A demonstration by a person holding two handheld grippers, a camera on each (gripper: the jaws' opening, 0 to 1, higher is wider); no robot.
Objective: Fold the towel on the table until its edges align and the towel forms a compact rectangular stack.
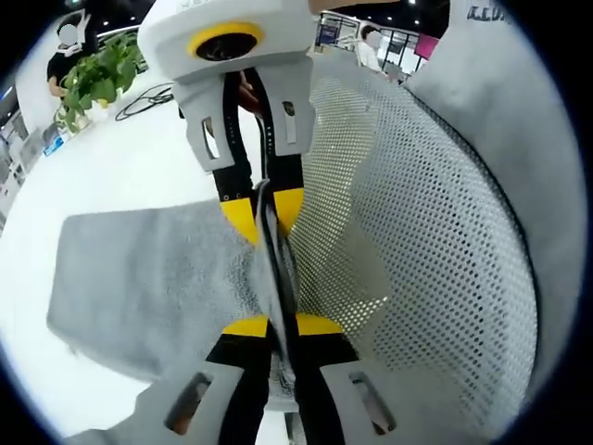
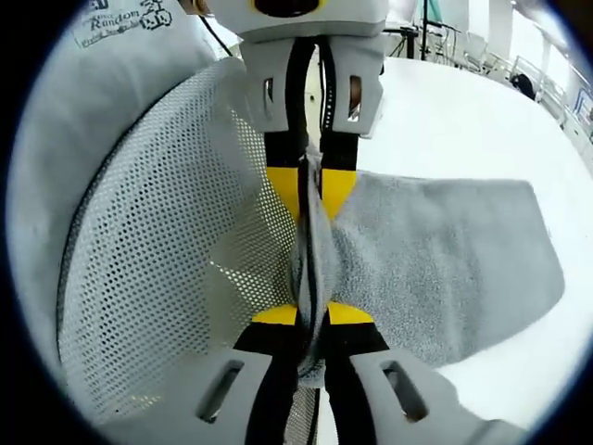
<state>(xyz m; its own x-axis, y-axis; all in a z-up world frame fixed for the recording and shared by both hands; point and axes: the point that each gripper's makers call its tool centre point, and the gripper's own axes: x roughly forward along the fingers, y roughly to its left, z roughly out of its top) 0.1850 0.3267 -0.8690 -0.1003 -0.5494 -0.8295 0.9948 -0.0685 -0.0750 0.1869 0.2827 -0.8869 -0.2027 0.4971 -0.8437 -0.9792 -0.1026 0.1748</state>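
Note:
A grey terry towel (image 1: 148, 278) lies spread on the white table (image 1: 120, 158), and one edge of it is lifted into a ridge. My left gripper (image 1: 281, 324) is shut on that ridge from the bottom of the left gripper view. Facing it from the top, my right gripper (image 1: 264, 206) pinches the same ridge a little farther along. In the right gripper view the towel (image 2: 445, 260) spreads to the right. There my right gripper (image 2: 310, 315) is shut on the fold, and the left gripper (image 2: 310, 181) grips it from above.
A person's white perforated mesh garment (image 1: 417, 232) hangs close beside the grippers, also seen as mesh garment (image 2: 157, 250). A potted plant (image 1: 97, 79) and a black cable (image 1: 148, 97) sit at the table's far side. Bare table (image 2: 463, 120) stretches beyond the towel.

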